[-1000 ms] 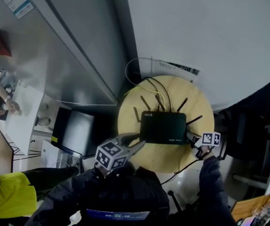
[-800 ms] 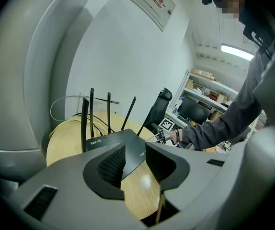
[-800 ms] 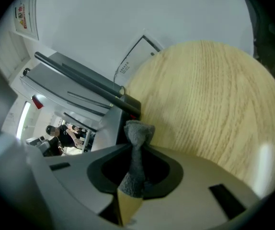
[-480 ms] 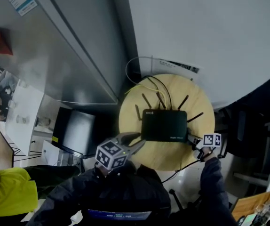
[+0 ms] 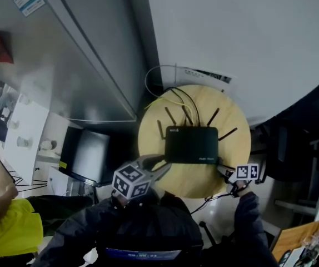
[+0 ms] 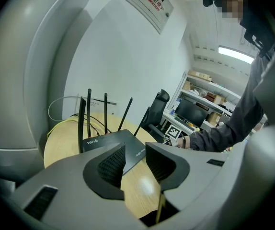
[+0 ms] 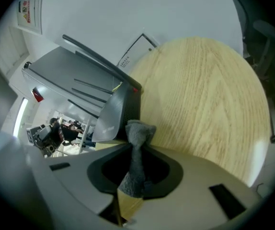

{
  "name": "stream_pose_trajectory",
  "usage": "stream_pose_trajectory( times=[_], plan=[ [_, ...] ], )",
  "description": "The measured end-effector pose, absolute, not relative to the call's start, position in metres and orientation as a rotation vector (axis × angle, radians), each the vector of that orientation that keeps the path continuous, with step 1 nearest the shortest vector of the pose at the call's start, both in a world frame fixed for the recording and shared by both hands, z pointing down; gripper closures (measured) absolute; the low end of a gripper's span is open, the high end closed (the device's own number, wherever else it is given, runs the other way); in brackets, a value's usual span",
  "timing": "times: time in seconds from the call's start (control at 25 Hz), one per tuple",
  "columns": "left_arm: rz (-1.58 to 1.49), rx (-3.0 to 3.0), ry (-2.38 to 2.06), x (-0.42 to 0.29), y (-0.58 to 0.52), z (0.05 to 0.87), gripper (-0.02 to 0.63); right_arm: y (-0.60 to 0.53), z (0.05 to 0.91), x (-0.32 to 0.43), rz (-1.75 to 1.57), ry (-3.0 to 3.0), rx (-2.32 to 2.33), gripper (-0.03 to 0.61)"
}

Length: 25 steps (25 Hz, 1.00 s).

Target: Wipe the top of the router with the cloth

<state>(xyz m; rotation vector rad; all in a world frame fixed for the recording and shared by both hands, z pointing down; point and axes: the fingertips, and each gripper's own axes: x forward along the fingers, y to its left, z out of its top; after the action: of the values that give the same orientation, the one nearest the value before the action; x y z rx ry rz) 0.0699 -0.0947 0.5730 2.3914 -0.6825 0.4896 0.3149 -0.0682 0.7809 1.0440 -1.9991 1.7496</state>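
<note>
In the head view the router lies on the worktop. Left gripper view: the left hand-held gripper is spread, empty. Right gripper view: the right hand-held gripper pinches the cloth beside the router, ready for wiping.

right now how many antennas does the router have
5 antennas on the router, fanned along its far edge: far left, left of middle, middle, right of middle, far right. Cables cross the middle one, so it is less sure.
</note>
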Motion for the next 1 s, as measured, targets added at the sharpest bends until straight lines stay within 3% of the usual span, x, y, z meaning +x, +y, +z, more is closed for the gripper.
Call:
stream_pose_trajectory(
  times=[0.24,0.56,1.0],
  plan=[
    [0.470,2.395,-0.678,0.068,-0.089,0.571,0.486,-0.063,0.776,0.305,1.704,-1.955,1.080,0.502],
    [0.440,2.393,-0.674,0.045,-0.082,0.568,0.486,-0.062,0.776,0.291,1.901,-1.920,1.495,0.505],
    [0.468,2.409,-0.660,-0.014,-0.075,0.563,0.485,-0.055,0.768,0.234,1.672,-1.971,1.466,0.505]
  ],
)
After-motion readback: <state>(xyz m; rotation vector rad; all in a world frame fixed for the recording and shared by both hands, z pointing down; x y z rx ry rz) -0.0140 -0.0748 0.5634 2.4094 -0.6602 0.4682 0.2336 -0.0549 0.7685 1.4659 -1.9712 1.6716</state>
